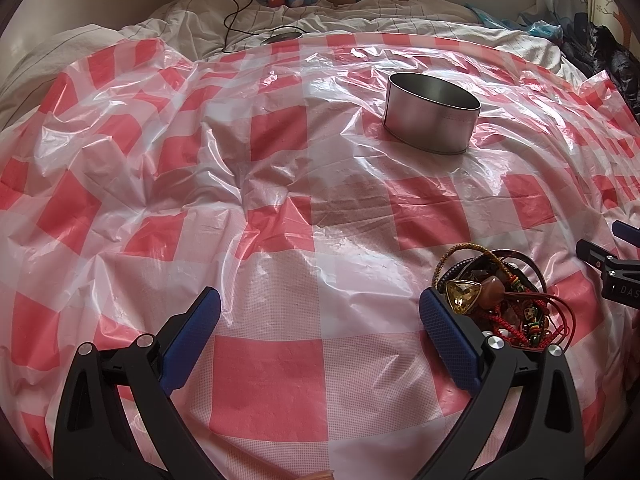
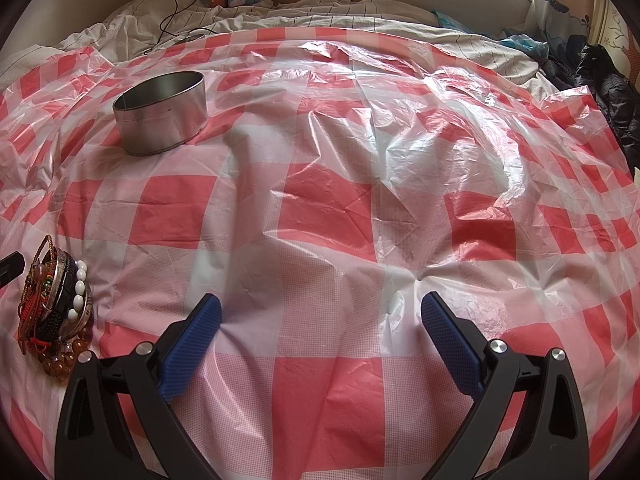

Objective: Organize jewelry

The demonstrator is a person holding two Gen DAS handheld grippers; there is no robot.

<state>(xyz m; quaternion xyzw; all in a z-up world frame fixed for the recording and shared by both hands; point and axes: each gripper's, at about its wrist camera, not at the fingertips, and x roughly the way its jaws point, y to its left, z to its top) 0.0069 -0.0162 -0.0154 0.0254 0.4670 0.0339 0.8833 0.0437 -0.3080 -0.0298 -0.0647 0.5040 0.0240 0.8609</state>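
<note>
A tangled pile of jewelry (image 1: 500,300) with red cords, beads and a yellow triangular stone lies on the red-and-white checked plastic sheet (image 1: 280,200), right beside my left gripper's right finger. It also shows at the left edge of the right wrist view (image 2: 56,312). An open round metal tin (image 1: 430,114) stands farther back; it also shows in the right wrist view (image 2: 162,114). My left gripper (image 1: 320,312) is open and empty. My right gripper (image 2: 320,316) is open and empty, to the right of the pile; its tips show in the left wrist view (image 1: 608,256).
The sheet covers a bed with rumpled white bedding (image 1: 360,20) behind it. A black cable (image 1: 236,12) runs to a small round device at the back. Dark clothing (image 2: 608,92) is heaped at the right edge.
</note>
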